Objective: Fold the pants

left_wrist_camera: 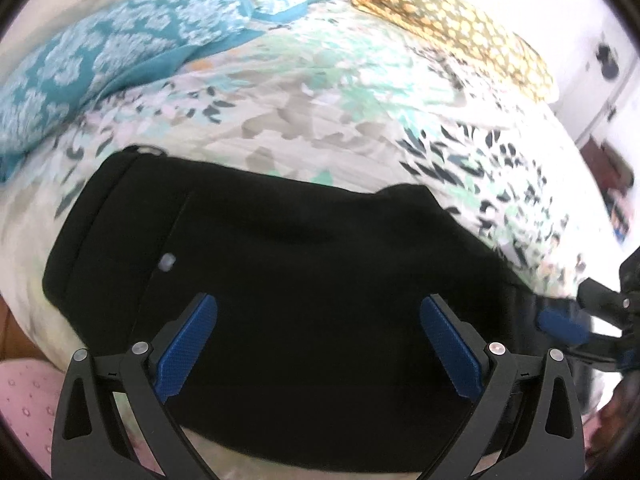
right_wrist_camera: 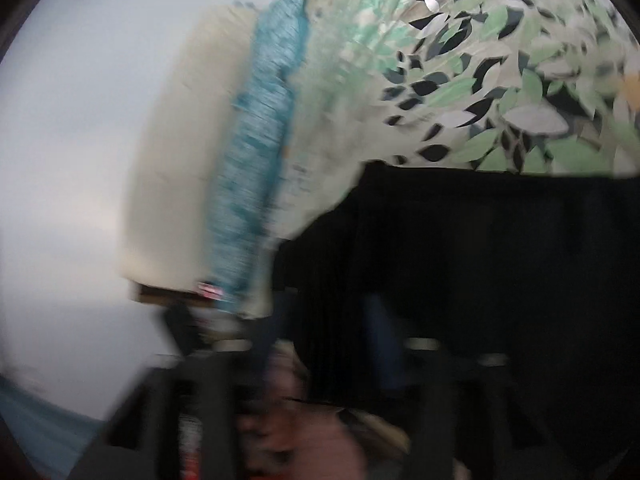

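Along the bottom of the left wrist view, the left gripper [left_wrist_camera: 318, 344] stands with its blue pads [left_wrist_camera: 188, 350] spread wide and nothing between them, hovering just over the black pants [left_wrist_camera: 280, 248]. At the lower right edge of that frame the right gripper [left_wrist_camera: 576, 322] reaches in beside the pants' right end; in its own badly blurred view its fingers cannot be made out sharply, but they look parted, with no cloth clearly pinched. The pants lie as a compact dark bundle on the leaf-print bedspread [left_wrist_camera: 320, 100], their long axis running left to right across the frame, waistband and a pale button [left_wrist_camera: 167, 261] toward the left. Judged from this, the left gripper is nearer the waistband end and the right gripper nearer the opposite end. Farther back, a teal patterned pillow [left_wrist_camera: 100, 52] sits upper left and a yellow patterned cloth [left_wrist_camera: 460, 20] upper right.
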The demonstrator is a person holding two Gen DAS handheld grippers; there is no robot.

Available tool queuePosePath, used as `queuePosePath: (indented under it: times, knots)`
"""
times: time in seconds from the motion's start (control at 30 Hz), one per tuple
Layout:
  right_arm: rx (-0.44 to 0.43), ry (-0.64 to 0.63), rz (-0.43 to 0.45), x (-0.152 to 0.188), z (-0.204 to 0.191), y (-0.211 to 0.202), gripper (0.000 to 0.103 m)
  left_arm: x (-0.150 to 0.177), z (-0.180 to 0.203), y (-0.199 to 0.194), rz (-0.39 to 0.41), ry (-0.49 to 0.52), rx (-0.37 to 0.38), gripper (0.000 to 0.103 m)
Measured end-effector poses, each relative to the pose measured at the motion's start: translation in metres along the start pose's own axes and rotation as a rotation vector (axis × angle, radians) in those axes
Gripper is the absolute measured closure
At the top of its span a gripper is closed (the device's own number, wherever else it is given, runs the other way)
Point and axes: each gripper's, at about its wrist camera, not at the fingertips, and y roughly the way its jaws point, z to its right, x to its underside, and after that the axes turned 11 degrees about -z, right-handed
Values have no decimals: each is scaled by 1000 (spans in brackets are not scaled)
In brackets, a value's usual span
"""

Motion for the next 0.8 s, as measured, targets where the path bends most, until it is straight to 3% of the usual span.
queuePosePath:
  times: [0.1,0.17,0.3,0.37,0.4,0.43,0.5,0.57,0.6,0.63,0.73,0.8]
  knots:
    - [77,-87,100,7,-6,-42,35,5,-9,-7,-13,-38,72,1]
    - [152,-132,160,24,-2,-80,21,10,-4,-11,-12,-24,131,1]
    - [323,-163,244,70,20,-132,17,20,41,-13,-10,139,221,3]
    - [381,-141,282,103,38,-153,17,28,73,-7,-26,253,206,13]
    - [398,-130,298,112,43,-163,17,32,87,1,-51,300,195,27]
    - [417,-118,315,124,50,-168,17,34,95,9,-78,325,183,33]
    - [444,-100,335,143,60,-180,17,39,108,28,-129,349,141,35]
    - [480,-93,344,148,64,-182,17,42,113,37,-147,362,123,48]
    - [525,-104,349,147,63,-183,17,43,115,39,-151,373,121,80]
    - [576,-122,351,142,61,-181,17,44,118,42,-156,385,108,94]
    - [761,-194,325,132,53,-171,17,45,116,40,-151,383,93,95]
    - [807,-240,300,128,48,-162,17,46,107,34,-148,362,81,95]
